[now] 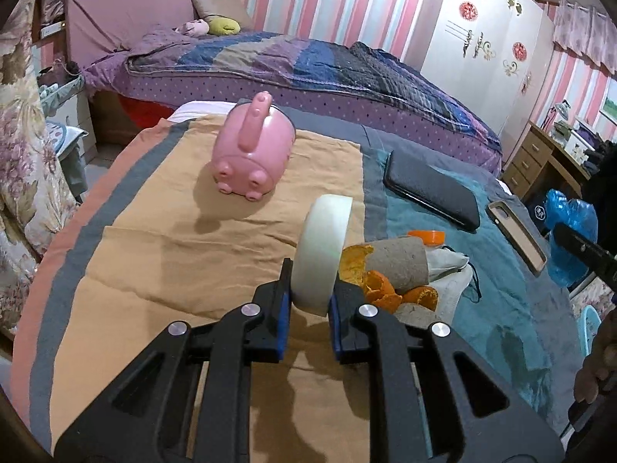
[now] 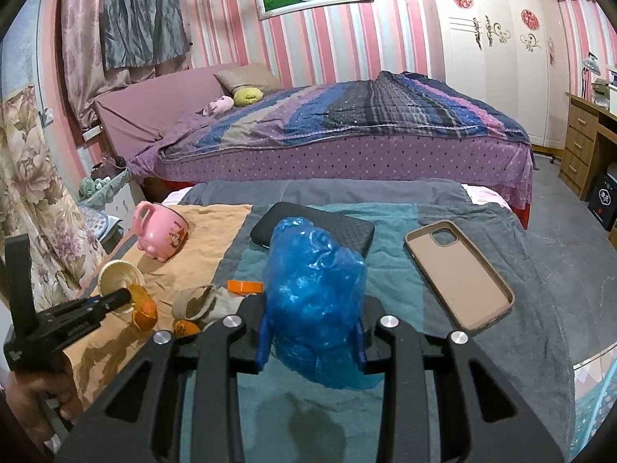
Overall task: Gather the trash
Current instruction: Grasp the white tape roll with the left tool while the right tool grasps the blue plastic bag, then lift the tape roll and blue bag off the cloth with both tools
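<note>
My left gripper [image 1: 311, 289] is shut on a white tape roll [image 1: 322, 254], which it holds on edge a little above the orange cloth [image 1: 154, 254]. Just right of the roll lies a heap of orange peels [image 1: 385, 289], a cardboard tube [image 1: 401, 266], an orange cap [image 1: 428, 237] and a white rag [image 1: 451, 270]. My right gripper [image 2: 312, 332] is shut on a crumpled blue plastic bag [image 2: 314, 293] over the teal cloth. In the right wrist view the left gripper [image 2: 115, 299] shows at the left with the roll [image 2: 117, 276], beside the peels [image 2: 144, 314].
A pink pig-shaped mug [image 1: 252, 158] lies tipped on the orange cloth behind the roll. A black phone [image 1: 432, 193] and a tan phone case [image 2: 459, 276] lie on the grey-teal cloth. A bed [image 2: 347, 127] stands beyond, a wooden desk [image 2: 582, 142] at the right.
</note>
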Motion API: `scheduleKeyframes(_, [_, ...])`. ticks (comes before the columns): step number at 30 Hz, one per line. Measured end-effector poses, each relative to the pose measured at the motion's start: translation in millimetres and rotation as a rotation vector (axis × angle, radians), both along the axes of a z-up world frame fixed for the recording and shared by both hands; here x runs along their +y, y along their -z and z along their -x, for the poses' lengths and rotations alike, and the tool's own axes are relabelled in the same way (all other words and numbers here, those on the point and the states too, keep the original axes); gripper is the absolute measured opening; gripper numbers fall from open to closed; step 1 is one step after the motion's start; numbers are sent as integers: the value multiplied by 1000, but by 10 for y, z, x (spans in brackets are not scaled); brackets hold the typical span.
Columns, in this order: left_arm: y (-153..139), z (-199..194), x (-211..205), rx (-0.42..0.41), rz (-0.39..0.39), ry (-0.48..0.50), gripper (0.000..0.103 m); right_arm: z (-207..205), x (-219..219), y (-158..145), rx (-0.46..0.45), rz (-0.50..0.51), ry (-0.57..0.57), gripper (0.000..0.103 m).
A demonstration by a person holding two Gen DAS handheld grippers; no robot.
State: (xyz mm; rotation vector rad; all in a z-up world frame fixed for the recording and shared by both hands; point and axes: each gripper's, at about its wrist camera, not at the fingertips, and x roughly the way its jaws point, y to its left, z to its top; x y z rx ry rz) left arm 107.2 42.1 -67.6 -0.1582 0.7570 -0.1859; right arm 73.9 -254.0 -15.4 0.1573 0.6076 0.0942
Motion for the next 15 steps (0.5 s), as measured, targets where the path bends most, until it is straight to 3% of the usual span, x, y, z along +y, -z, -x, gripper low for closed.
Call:
scheduleKeyframes(9, [172,83,-21,64,-46,30,17,68,21,24,13,17,-6,33])
scheduleKeyframes(15, [25,129,159,11,12,-36,17,73,40,25,14,22,-11,33])
